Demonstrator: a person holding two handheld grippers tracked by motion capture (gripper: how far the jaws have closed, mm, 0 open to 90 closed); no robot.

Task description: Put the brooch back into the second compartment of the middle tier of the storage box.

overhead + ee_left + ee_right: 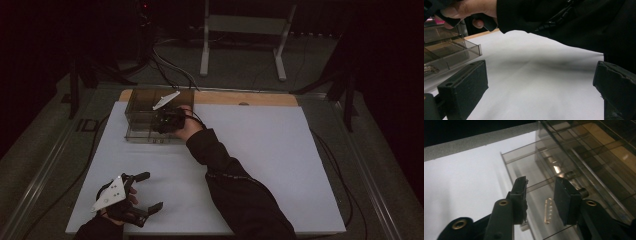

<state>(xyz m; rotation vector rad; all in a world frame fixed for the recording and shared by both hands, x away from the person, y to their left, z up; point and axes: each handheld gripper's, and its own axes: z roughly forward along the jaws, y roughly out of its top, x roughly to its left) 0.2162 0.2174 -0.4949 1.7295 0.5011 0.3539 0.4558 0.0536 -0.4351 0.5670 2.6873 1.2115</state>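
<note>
Smoky clear plastic, thin-walled and likely light, stiff and slippery, made up the drawer box (145, 117) at the far left of the white mat (260, 165), where your right gripper (540, 200) hung part-open over a drawer holding a small metal piece (548, 210), best pinched by its edges, while your left gripper (145, 192) rested wide open at the mat's near edge

A smoky clear plastic drawer box (145, 117) stands upright at the white mat's far left corner, one drawer (541, 202) pulled out, small metal parts inside
</note>
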